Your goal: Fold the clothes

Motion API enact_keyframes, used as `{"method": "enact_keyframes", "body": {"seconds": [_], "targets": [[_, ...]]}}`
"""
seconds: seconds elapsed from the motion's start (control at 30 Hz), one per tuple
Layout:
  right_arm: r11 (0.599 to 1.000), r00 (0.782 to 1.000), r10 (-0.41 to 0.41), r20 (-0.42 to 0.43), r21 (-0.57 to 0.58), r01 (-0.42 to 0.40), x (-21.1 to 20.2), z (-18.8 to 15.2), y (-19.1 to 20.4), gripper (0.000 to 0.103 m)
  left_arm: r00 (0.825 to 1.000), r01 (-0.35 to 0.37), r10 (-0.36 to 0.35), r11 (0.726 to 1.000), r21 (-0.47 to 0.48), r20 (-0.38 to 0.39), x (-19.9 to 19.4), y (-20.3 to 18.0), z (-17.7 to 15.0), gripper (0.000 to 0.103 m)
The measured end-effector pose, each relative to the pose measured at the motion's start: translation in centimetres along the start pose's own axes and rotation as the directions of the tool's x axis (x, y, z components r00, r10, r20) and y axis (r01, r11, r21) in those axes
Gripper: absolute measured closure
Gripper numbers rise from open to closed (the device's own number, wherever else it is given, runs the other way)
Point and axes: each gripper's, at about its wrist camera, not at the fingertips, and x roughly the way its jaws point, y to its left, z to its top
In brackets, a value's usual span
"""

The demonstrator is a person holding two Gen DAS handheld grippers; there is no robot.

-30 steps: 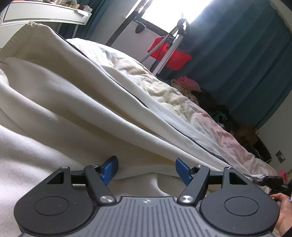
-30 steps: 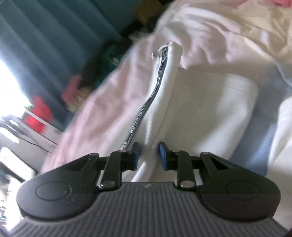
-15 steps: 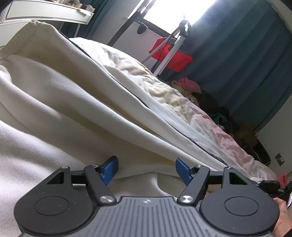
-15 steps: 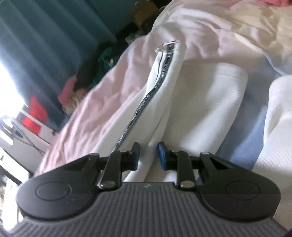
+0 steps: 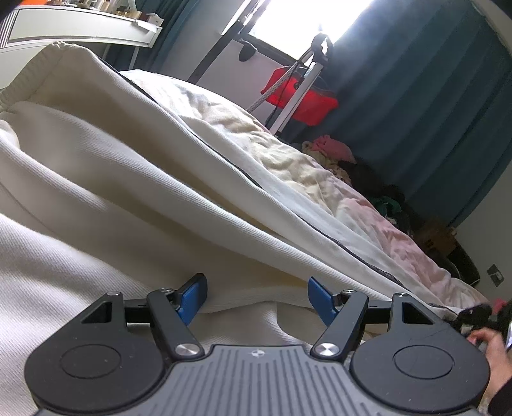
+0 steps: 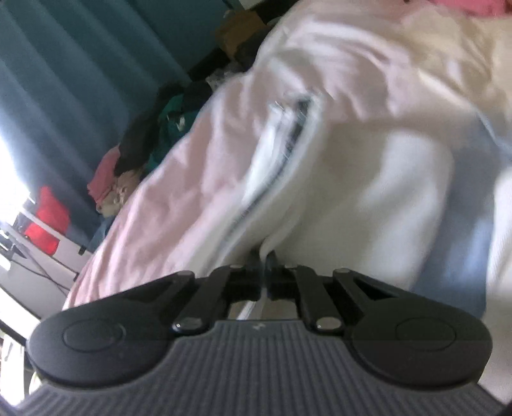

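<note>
Cream ribbed trousers (image 5: pixel 128 198) with a dark side stripe lie across the bed, waistband at the upper left. My left gripper (image 5: pixel 256 297) is open, its blue pads either side of a fold of this cloth, low over it. In the right wrist view the same white trousers (image 6: pixel 352 198) show the printed side stripe (image 6: pixel 288 140), blurred. My right gripper (image 6: pixel 264 272) is shut on a fold of the trouser cloth near the stripe.
A pink and cream bedsheet (image 5: pixel 368 208) lies under the trousers. A heap of clothes (image 5: pixel 368 172) sits on the floor beyond the bed by dark teal curtains (image 5: pixel 416 96). A red bag on a stand (image 5: pixel 300 96) is near the window. A white shelf (image 5: pixel 80 28) is upper left.
My right gripper has closed from a narrow gap onto the trouser fold and the view has shifted with blur. My left gripper has stayed open and almost still.
</note>
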Motion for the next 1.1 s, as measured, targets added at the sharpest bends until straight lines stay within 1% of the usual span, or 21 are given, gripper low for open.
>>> {"method": "enact_keyframes", "body": {"seconds": [0.03, 0.07, 0.1, 0.13, 0.17, 0.2, 0.23, 0.27, 0.3, 0.37, 0.4, 0.5, 0.57, 0.6, 0.7, 0.8, 0.9, 0.97, 1.03, 1.07, 1.1], "targets": [[0.999, 0.999, 0.013, 0.032, -0.039, -0.012, -0.8, 0.6, 1.7, 0.097, 1.0, 0.001, -0.001, 1.0, 0.001, 0.001, 0.0, 0.0, 0.0, 0.031], [0.996, 0.995, 0.06, 0.08, -0.078, -0.054, -2.3, 1.2, 3.3, 0.097, 1.0, 0.002, -0.002, 1.0, 0.0, 0.002, 0.1, 0.0, 0.0, 0.031], [0.986, 0.98, 0.142, 0.138, -0.102, -0.129, -4.4, 1.8, 4.6, 0.098, 1.0, 0.006, -0.006, 1.0, -0.003, 0.003, 0.0, 0.1, 0.1, 0.031], [0.971, 0.956, 0.223, 0.193, -0.131, -0.2, -6.5, 2.3, 5.8, 0.098, 1.0, 0.013, -0.013, 1.0, -0.013, 0.004, -0.1, 0.2, 0.1, 0.031], [0.951, 0.924, 0.296, 0.241, -0.164, -0.262, -8.7, 2.8, 7.0, 0.098, 1.0, 0.019, -0.019, 1.0, -0.023, 0.004, -0.3, 0.4, 0.2, 0.031], [0.936, 0.901, 0.337, 0.273, -0.202, -0.289, -10.7, 3.2, 7.6, 0.098, 1.0, 0.024, -0.024, 0.999, -0.034, 0.004, -0.4, 0.5, 0.3, 0.032], [0.926, 0.884, 0.357, 0.301, -0.237, -0.294, -12.5, 3.3, 7.7, 0.098, 1.0, 0.03, -0.03, 0.999, -0.044, 0.005, -0.6, 0.7, 0.3, 0.032], [0.922, 0.873, 0.363, 0.325, -0.261, -0.286, -13.8, 3.2, 7.2, 0.098, 0.999, 0.035, -0.035, 0.998, -0.055, 0.005, -0.7, 0.8, 0.4, 0.032], [0.925, 0.872, 0.354, 0.339, -0.265, -0.272, -14.7, 2.9, 6.0, 0.098, 0.999, 0.04, -0.04, 0.997, -0.065, 0.005, -0.9, 0.9, 0.5, 0.032], [0.946, 0.895, 0.302, 0.329, -0.223, -0.237, -15.0, 2.0, 2.3, 0.098, 0.999, 0.045, -0.045, 0.996, -0.077, 0.004, -1.2, 1.1, 0.6, 0.032], [0.959, 0.915, 0.264, 0.305, -0.181, -0.217, -14.6, 1.4, 0.0, 0.098, 0.999, 0.045, -0.045, 0.996, -0.078, 0.004, -1.3, 1.1, 0.6, 0.032], [0.987, 0.965, 0.162, 0.208, -0.041, -0.157, -13.0, -0.9, -7.1, 0.098, 0.999, 0.034, -0.034, 0.997, -0.063, 0.004, -1.9, 1.0, 0.5, 0.032], [0.993, 0.983, 0.116, 0.143, 0.001, -0.118, -11.9, -2.4, -10.1, 0.098, 1.0, 0.013, -0.013, 0.999, -0.039, 0.014, -2.4, 0.6, 0.4, 0.032], [0.995, 0.988, 0.1, 0.115, 0.014, -0.102, -11.5, -3.0, -11.4, 0.098, 1.0, -0.001, 0.002, 1.0, -0.024, 0.022, -2.7, 0.4, 0.3, 0.032], [0.994, 0.99, 0.111, 0.091, -0.017, -0.11, -11.5, -3.0, -11.5, 0.098, 0.997, -0.051, 0.049, 0.998, 0.032, 0.058, -3.5, -0.4, 0.0, 0.032], [0.994, 0.989, 0.107, 0.099, -0.04, -0.104, -12.7, -3.3, -10.8, 0.095, 0.997, -0.055, 0.051, 0.996, 0.063, 0.062, -4.0, -1.2, -0.3, 0.032], [0.997, 0.996, 0.07, 0.058, 0.037, -0.072, -14.0, -4.0, -11.2, 0.094, 0.996, -0.063, 0.056, 0.993, 0.105, 0.068, -4.5, -2.1, -0.8, 0.031], [0.996, 0.997, 0.067, 0.034, 0.054, -0.069, -15.5, -4.6, -11.6, 0.093, 0.995, -0.076, 0.065, 0.986, 0.149, 0.08, -5.1, -3.0, -1.2, 0.03], [0.997, 0.998, 0.066, 0.018, 0.026, -0.066, -17.3, -5.1, -11.7, 0.085, 0.994, -0.077, 0.062, 0.98, 0.183, 0.086, -5.8, -3.6, -1.5, 0.029], [0.998, 0.997, 0.069, 0.018, -0.009, -0.069, -18.3, -5.4, -11.6, 0.067, 0.995, -0.072, 0.056, 0.978, 0.196, 0.088, -6.3, -3.9, -1.7, 0.029], [0.996, 0.997, 0.078, 0.022, -0.045, -0.077, -19.4, -5.6, -11.4, 0.041, 0.995, -0.07, 0.051, 0.975, 0.211, 0.091, -6.8, -4.2, -1.8, 0.029]]}}
